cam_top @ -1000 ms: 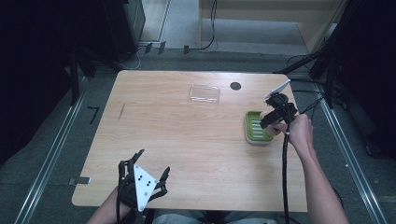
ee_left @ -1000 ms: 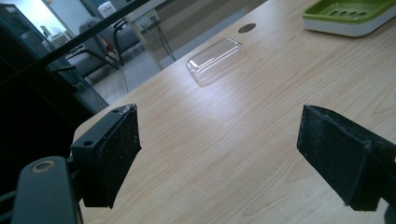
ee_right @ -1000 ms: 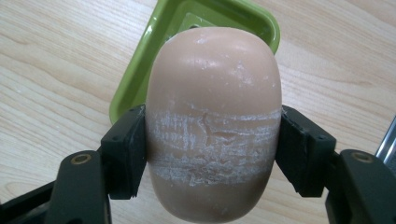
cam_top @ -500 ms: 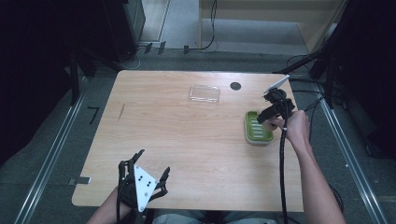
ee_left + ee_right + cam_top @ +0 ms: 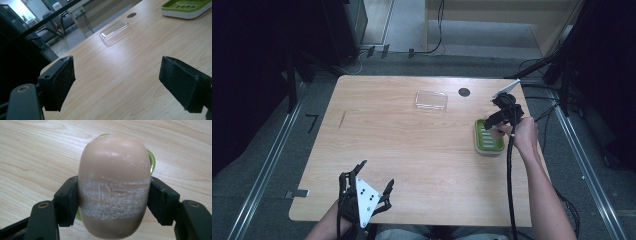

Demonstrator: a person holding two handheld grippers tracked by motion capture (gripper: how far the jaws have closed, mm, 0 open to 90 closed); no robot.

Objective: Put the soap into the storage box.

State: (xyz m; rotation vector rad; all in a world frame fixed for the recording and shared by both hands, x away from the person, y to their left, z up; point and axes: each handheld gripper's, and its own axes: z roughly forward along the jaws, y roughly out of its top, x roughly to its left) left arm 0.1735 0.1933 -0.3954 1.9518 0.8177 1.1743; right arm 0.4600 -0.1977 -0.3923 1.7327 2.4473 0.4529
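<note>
apparently bare green soap dish (image 5: pixel 488 136)

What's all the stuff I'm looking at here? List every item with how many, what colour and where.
Table: one, light wood, centre.
Soap dish: one, green on white base, table's right side.
Soap bar: one, pinkish-beige, clamped in the right gripper above the dish.
Clear lid: one, transparent, far middle of table.
Hole: one, dark, round, beside the lid.
Left gripper: black, open, near edge, holding nothing.
Right gripper: black, shut on the soap.
Forearms: two, entering from the bottom.
</note>
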